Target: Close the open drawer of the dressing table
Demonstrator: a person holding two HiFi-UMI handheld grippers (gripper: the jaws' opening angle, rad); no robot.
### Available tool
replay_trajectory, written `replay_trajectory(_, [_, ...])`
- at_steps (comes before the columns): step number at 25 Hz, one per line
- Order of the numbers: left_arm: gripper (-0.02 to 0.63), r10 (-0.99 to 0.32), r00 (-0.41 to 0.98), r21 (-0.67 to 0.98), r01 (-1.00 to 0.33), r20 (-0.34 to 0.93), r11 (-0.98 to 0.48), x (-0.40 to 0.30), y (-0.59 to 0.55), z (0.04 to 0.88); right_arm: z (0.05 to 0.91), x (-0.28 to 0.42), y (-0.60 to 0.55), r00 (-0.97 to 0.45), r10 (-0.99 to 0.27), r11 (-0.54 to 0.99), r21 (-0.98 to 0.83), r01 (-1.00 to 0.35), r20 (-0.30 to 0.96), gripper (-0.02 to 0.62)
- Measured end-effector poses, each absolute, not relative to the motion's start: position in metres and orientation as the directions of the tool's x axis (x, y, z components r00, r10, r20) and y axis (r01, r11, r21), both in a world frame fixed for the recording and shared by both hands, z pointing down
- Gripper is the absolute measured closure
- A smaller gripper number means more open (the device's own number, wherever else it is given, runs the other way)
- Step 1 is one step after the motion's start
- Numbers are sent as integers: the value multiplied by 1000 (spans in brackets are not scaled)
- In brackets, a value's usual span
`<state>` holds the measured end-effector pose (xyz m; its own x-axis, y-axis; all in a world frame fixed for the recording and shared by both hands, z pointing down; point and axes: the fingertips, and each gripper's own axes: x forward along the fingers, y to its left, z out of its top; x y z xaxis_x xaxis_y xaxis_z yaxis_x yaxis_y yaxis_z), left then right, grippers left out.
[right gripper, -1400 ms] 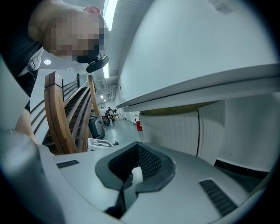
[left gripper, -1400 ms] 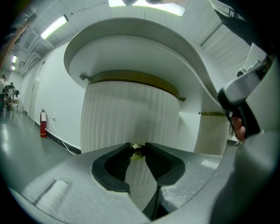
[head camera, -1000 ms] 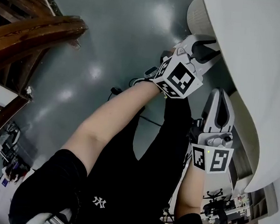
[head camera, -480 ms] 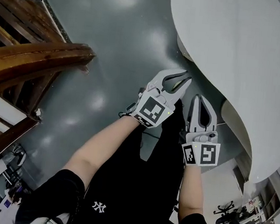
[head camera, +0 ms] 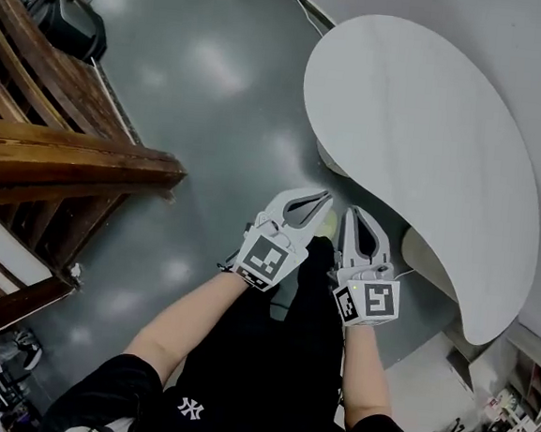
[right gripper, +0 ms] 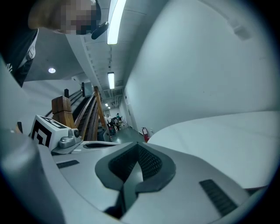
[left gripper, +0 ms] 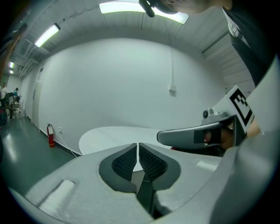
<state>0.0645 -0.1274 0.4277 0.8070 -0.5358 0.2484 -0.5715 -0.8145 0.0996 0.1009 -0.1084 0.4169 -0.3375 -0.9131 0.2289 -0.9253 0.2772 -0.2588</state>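
The dressing table's white curved top (head camera: 418, 139) fills the upper right of the head view; no drawer shows from here. Both grippers hang side by side over the grey floor, just in front of the table's near edge. My left gripper (head camera: 323, 198) is closing, with only a thin slit between its ribbed pads (left gripper: 124, 161) and nothing in it. My right gripper (head camera: 357, 214) is shut and empty, its tips meeting. The left gripper view (left gripper: 138, 144) looks level across the table top (left gripper: 113, 133). The right gripper view (right gripper: 137, 145) shows the top (right gripper: 227, 135) beside it.
Dark wooden stair rails (head camera: 59, 154) stand at the left, with a black bag (head camera: 67, 19) behind them. A white wall runs behind the table, with a cable (head camera: 308, 7) along its foot. A red fire extinguisher (left gripper: 50, 134) stands by that wall.
Both grippers have come up and back from beneath the table's edge to float in front of it. The left jaws have gone from wide open to almost shut.
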Motion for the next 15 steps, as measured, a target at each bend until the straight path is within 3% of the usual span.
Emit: replay_trajectory(15, [594, -579, 794, 88, -600, 183, -795, 47, -107, 290, 287, 86, -106, -377, -913, 342, -215, -915, 153, 581])
